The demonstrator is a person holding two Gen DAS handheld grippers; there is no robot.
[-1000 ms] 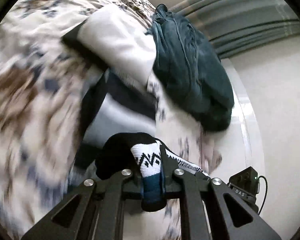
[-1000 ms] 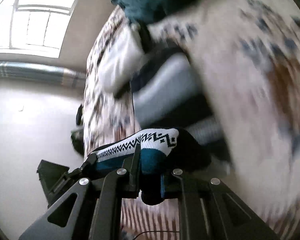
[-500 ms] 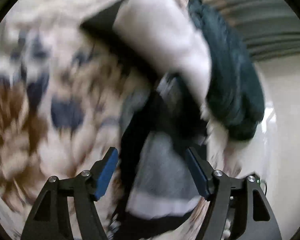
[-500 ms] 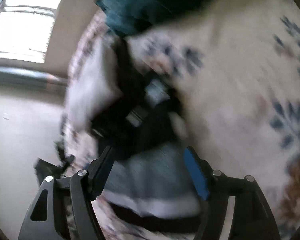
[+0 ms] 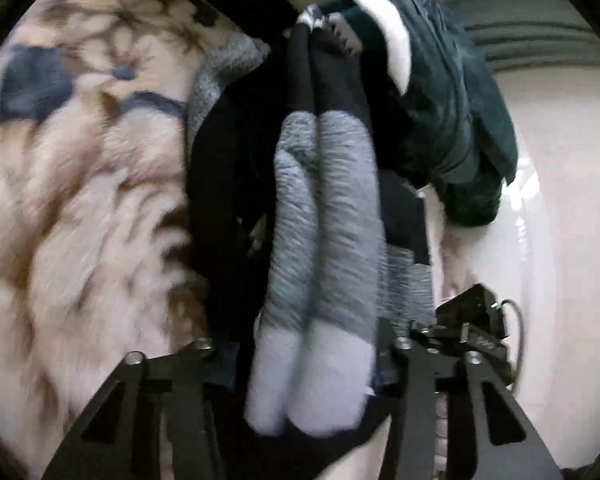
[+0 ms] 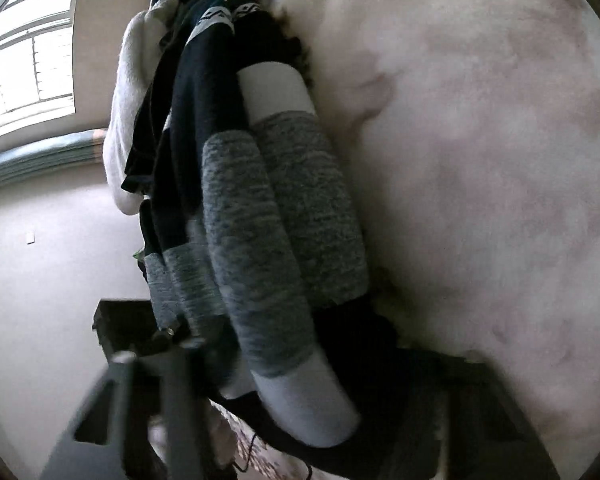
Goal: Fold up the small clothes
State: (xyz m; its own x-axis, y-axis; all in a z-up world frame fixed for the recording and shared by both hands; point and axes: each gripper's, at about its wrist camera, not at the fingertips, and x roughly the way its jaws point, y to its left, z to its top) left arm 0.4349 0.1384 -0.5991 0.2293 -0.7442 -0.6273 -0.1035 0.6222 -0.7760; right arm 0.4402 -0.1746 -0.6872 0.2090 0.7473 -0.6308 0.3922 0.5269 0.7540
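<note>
1. while both grippers sit low over the floral blanket [image 5: 80, 208], the pile of small clothes lies right in front of them, stretching away toward a dark teal garment [image 5: 456, 120] at the far end.
2. the left gripper [image 5: 308, 364] has just been closing; its jaws stand part way open, either side of a grey, black and white sock pair [image 5: 324, 216]. the white cuffs bulge between the fingers, but blur hides whether the pads press on them, so i cannot tell if it has hold.
3. the right gripper [image 6: 284, 392] has also just been closing. its frame is smeared and the same rolled sock pair [image 6: 284, 216] covers the fingertips, so i cannot tell its grip either.
4. a patterned dark sock [image 5: 332, 36] lies at the far end of the pile, out of both grippers, beside a white garment [image 5: 376, 4].
5. judging by this, one item looks set down and done, the grey pair is being taken up next, and several dark pieces [image 5: 224, 184] beside it remain to be folded. the task seems early to midway.
</note>
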